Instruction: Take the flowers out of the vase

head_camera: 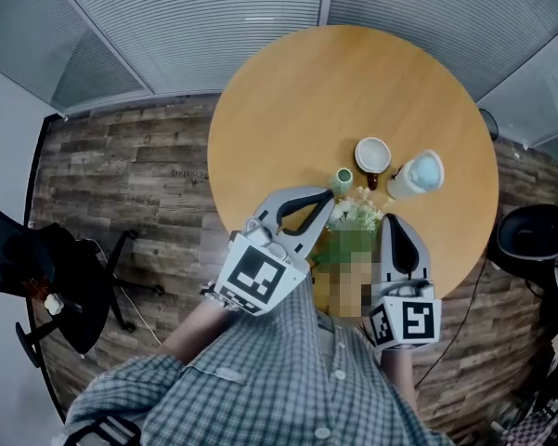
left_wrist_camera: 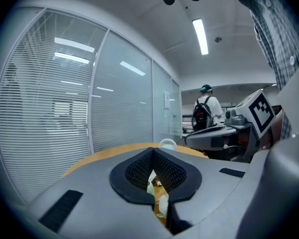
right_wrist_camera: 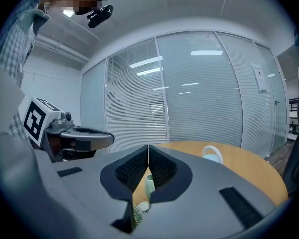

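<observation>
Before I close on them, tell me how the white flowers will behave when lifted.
The white flowers look like a loose, leafy bunch of small blossoms, so they are probably light and floppy, and easily crushed by a hard squeeze. The green vase stands upright and narrow right beside them, so a sideways drag would likely tip it.

Even overhead strip lighting (left_wrist_camera: pixel 200 36); heavy fisheye bending, dark vignetted corners.
</observation>
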A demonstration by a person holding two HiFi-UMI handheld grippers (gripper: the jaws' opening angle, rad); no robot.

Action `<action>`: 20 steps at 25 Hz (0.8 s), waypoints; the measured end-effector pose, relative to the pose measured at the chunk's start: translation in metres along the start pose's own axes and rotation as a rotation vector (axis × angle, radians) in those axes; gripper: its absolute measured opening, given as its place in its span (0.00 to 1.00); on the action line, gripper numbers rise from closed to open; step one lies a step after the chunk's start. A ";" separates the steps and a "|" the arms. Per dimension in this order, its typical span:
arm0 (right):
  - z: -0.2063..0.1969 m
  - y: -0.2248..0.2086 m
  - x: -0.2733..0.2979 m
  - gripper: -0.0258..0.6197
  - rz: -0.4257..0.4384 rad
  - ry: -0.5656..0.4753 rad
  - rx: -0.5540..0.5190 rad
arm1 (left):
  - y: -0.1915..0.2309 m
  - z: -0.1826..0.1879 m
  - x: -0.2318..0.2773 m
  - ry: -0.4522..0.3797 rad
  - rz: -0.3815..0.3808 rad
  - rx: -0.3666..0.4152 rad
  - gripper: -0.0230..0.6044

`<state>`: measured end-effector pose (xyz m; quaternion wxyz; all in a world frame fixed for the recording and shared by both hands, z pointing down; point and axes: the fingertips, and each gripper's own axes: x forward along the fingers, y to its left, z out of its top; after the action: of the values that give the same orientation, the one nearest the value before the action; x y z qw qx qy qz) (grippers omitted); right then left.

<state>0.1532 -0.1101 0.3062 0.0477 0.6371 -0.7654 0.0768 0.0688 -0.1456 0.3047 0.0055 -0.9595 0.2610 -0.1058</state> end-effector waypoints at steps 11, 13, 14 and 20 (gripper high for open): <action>0.000 0.003 -0.001 0.06 0.011 0.005 -0.012 | -0.002 -0.001 -0.001 0.007 -0.004 0.000 0.05; -0.001 0.004 -0.002 0.06 0.013 0.008 -0.014 | -0.002 -0.002 -0.001 0.008 -0.003 0.000 0.05; -0.001 0.004 -0.002 0.06 0.013 0.009 -0.015 | -0.002 -0.002 -0.002 0.008 -0.003 0.000 0.05; -0.002 0.006 -0.003 0.06 0.013 0.016 -0.017 | -0.002 -0.003 -0.003 0.013 0.000 -0.001 0.05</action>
<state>0.1478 -0.1063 0.3073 0.0586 0.6310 -0.7698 0.0757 0.0660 -0.1423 0.3075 0.0034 -0.9588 0.2611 -0.1117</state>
